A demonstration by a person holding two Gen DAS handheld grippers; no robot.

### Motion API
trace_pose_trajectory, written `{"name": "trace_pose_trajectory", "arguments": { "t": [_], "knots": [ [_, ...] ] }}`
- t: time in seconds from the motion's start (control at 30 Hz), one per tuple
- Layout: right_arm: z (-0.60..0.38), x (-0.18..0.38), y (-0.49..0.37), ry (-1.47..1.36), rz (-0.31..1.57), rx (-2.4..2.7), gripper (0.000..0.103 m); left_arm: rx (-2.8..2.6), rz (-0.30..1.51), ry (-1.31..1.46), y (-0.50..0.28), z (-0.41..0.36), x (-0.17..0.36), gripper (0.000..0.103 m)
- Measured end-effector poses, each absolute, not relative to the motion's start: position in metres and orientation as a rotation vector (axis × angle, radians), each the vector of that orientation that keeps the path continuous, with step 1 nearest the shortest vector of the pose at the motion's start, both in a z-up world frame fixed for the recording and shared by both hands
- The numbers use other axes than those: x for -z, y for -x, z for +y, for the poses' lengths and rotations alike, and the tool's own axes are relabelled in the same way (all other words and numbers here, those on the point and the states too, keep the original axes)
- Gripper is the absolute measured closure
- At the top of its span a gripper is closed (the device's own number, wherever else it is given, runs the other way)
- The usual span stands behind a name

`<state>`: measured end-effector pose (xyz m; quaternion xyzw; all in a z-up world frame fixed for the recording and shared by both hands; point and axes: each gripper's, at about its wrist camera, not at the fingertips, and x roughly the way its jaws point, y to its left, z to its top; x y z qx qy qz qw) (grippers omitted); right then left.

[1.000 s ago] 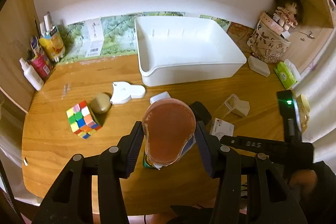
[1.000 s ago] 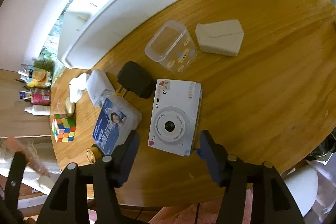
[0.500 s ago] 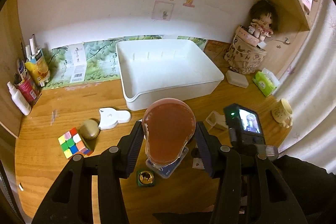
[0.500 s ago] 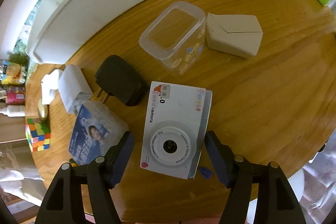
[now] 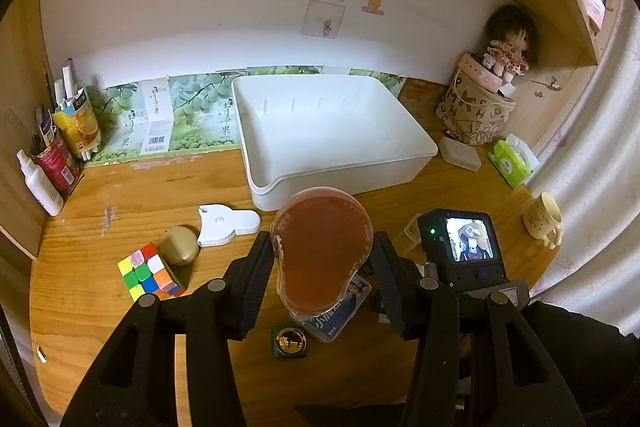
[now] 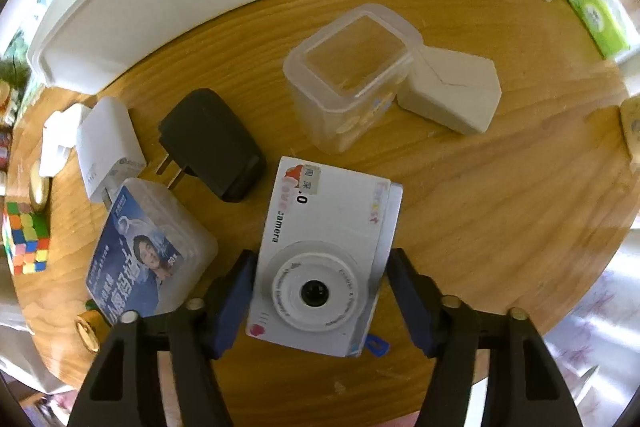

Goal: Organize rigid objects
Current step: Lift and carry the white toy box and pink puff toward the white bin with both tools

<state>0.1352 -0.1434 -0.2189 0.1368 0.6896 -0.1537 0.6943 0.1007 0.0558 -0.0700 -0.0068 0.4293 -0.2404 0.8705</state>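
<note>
Nearest of all, the left gripper (image 5: 322, 267) has its jaws clamped on a reddish-brown, bulb-shaped object (image 5: 322, 259), held above the wooden counter (image 5: 140, 187). Just below it on the counter lie a small green tin with a gold top (image 5: 289, 341) and a clear box with a blue printed card (image 6: 140, 251). The right gripper (image 6: 320, 291) hangs low over a white toy camera (image 6: 324, 251) that lies flat between its jaws; the jaws are spread, the left one looks to touch the camera's edge, the right one stands just clear.

Beyond the camera sit a black plug (image 6: 212, 143), a white plug (image 6: 106, 143), an open clear plastic tub (image 6: 348, 75) and, touching it, a cream wedge-shaped case (image 6: 452, 91). To the left are a colour cube (image 5: 150, 273), a tan pebble-like thing (image 5: 180, 245) and a flat white piece (image 5: 226, 225).

Farther back stands a large white bin (image 5: 340, 179), empty. Bottles and pens (image 5: 52, 143) crowd the left corner, a doll (image 5: 508, 43) sits atop a printed basket on the right, with a green tissue pack (image 5: 510, 163) and a mug (image 5: 542, 219) nearby. A white wall with stickers closes the wooden alcove.
</note>
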Motion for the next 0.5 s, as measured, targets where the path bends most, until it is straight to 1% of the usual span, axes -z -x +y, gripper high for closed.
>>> {"name": "trace_pose_trajectory", "arguments": {
  "t": [0.17,0.5],
  "knots": [
    [-0.14,0.216,-0.134,-0.294,1.527,0.326,0.043,0.514,0.898,0.013,-0.102,0.058,0.07,0.05],
    [-0.144,0.209,-0.106,-0.317,1.499,0.307,0.043,0.544,0.901,0.001,-0.103,0.054,0.07,0.05]
  ]
}}
